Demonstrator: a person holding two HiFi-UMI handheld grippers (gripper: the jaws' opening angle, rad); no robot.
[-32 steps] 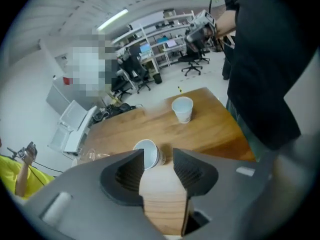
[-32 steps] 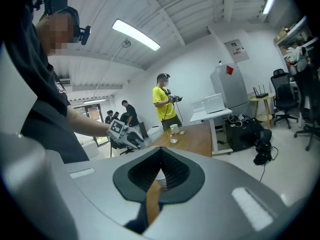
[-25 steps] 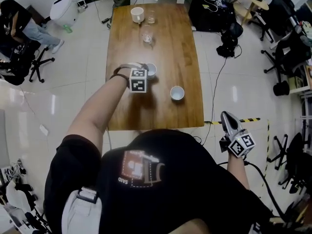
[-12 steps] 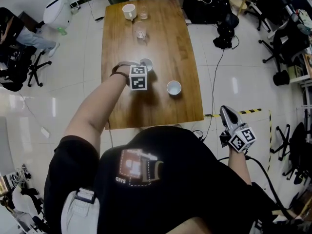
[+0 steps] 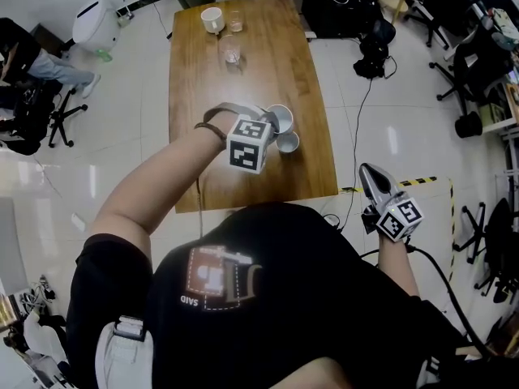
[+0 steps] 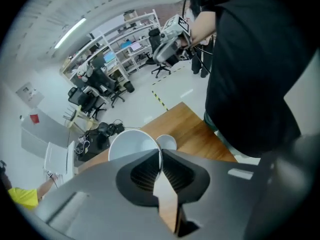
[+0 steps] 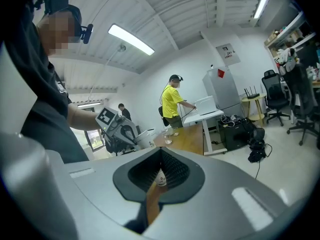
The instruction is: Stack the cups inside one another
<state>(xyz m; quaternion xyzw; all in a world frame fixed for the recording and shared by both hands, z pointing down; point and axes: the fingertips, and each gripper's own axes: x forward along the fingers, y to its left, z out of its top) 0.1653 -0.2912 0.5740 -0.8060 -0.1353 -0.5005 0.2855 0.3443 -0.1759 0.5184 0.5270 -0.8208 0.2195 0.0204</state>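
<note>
Above bench (image 5: 243, 79) centre: left tool (image 6: 160, 153), jaws just closed, pinches white cup (image 5: 280, 117) by rim. Second cup (image 5: 289, 143) at 5 o'clock. Step: carry. Next: centre, lower inside. Right tool (image 7: 161, 151) jaws together, empty.

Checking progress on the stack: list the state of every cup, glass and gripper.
left gripper: jaws just closed, clamped on the held cup by its rim.
held cup: raised over the table, not nested yet.
second cup: upright on the table, nothing inside.
right gripper: jaws together, empty, away from the table.
mug: upright at the table's far end.
glasses: standing near the mug, unstacked.
</note>
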